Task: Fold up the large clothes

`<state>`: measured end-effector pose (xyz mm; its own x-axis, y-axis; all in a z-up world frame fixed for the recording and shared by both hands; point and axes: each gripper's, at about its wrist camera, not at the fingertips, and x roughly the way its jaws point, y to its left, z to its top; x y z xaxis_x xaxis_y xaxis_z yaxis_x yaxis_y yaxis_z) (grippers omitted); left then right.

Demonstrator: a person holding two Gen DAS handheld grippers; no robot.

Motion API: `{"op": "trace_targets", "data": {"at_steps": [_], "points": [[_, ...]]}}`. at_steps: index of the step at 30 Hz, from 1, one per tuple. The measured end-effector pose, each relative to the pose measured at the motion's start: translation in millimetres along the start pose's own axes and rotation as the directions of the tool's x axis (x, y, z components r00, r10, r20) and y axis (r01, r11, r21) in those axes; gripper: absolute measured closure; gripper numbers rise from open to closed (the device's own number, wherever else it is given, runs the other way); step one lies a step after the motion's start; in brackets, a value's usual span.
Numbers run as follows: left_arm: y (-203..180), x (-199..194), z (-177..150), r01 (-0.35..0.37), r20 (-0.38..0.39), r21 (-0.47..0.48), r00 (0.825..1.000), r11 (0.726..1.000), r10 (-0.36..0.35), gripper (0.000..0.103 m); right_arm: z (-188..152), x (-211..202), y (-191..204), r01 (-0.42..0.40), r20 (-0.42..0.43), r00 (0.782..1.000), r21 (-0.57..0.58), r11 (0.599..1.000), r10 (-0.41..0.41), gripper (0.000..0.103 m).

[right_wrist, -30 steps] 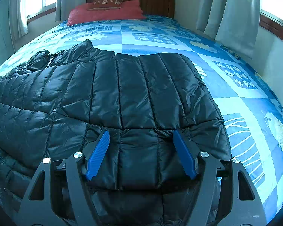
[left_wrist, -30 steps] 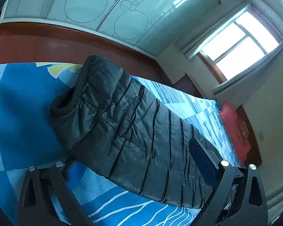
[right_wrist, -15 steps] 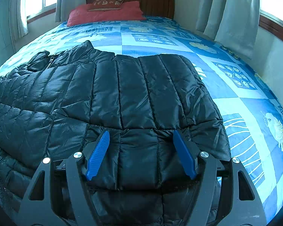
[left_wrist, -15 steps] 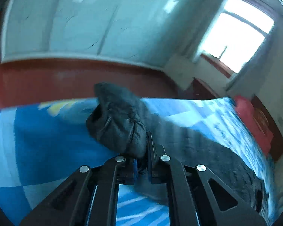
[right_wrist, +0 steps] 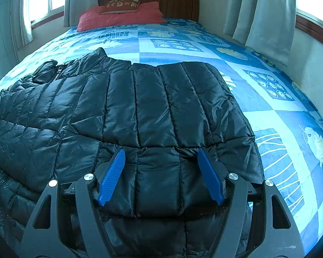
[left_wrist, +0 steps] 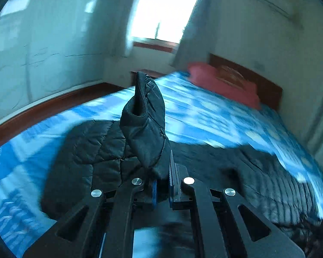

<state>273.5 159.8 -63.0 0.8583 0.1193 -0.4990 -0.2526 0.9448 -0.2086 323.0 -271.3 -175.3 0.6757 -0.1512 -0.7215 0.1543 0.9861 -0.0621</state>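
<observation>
While the left tool (left_wrist: 161, 185) pinches a sleeve (left_wrist: 145, 126) and holds it up over the jacket (right_wrist: 140, 107), the right tool (right_wrist: 161, 176), jaws spread, rests on the jacket's near edge on the bed (right_wrist: 269, 99). The slick padded cuff could slide out of so narrow a pinch, spoiling the fold, especially if it is swung across quickly.
</observation>
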Motion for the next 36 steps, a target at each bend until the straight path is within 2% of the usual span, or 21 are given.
{"op": "trace_targets", "data": {"at_steps": [7, 12, 16, 19, 20, 22, 24, 28, 30, 32, 36], "points": [[-111.6, 35.8, -25.3, 0.137, -0.088, 0.13, 0.988, 0.982, -0.126, 0.096, -0.3, 0.1, -1.4, -0.013, 0.005, 1.0, 0.012, 1.0, 0.013, 0.033], [-179.2, 46.1, -61.3, 0.22, -0.17, 0.222, 0.968, 0.95, -0.184, 0.096, 1.4, 1.8, -2.0, -0.024, 0.006, 1.0, 0.019, 1.0, 0.024, 0.032], [-206.2, 52.9, -84.0, 0.25, -0.234, 0.273, 0.954, 0.929, -0.189, 0.096, 0.8, 1.3, -1.6, -0.031, 0.007, 1.0, 0.023, 0.999, 0.03, 0.03], [-219.5, 53.5, -96.8, 0.266, -0.271, 0.295, 0.944, 0.918, -0.186, 0.09, 1.1, 0.9, 0.1, -0.035, 0.007, 0.999, 0.016, 0.999, 0.035, 0.026], [-221.9, 52.2, -98.3, 0.265, -0.277, 0.308, 0.944, 0.914, -0.18, 0.087, 1.1, 0.8, 1.0, -0.034, 0.006, 0.999, 0.015, 0.999, 0.034, 0.026], [-223.7, 43.7, -97.9, 0.275, -0.27, 0.319, 0.944, 0.907, -0.191, 0.064, 1.5, 0.0, 2.0, -0.034, 0.006, 0.999, 0.014, 0.999, 0.034, 0.026], [-222.3, 30.4, -95.0, 0.285, -0.256, 0.319, 0.944, 0.904, -0.208, 0.052, 2.8, -1.5, 2.8, -0.033, 0.007, 0.999, 0.012, 0.999, 0.033, 0.026], [-221.9, 11.7, -92.0, 0.307, -0.244, 0.334, 0.941, 0.891, -0.233, 0.049, 3.5, -10.8, 4.6, -0.019, 0.006, 1.0, 0.008, 1.0, 0.019, 0.026], [-210.1, -1.5, -87.0, 0.304, -0.226, 0.336, 0.945, 0.891, -0.238, 0.049, 5.8, -24.1, 7.9, -0.026, 0.023, 0.999, 0.018, 0.999, 0.025, 0.026], [-193.2, -12.4, -82.6, 0.29, -0.203, 0.33, 0.951, 0.898, -0.232, 0.047, 9.1, -35.1, 13.4, -0.066, 0.035, 0.997, 0.033, 0.997, 0.065, 0.026], [-153.8, -22.8, -74.2, 0.231, -0.16, 0.314, 0.969, 0.921, -0.188, 0.043, 21.6, -43.1, 43.4, -0.207, 0.018, 0.978, 0.075, 0.975, 0.207, 0.026]]}}
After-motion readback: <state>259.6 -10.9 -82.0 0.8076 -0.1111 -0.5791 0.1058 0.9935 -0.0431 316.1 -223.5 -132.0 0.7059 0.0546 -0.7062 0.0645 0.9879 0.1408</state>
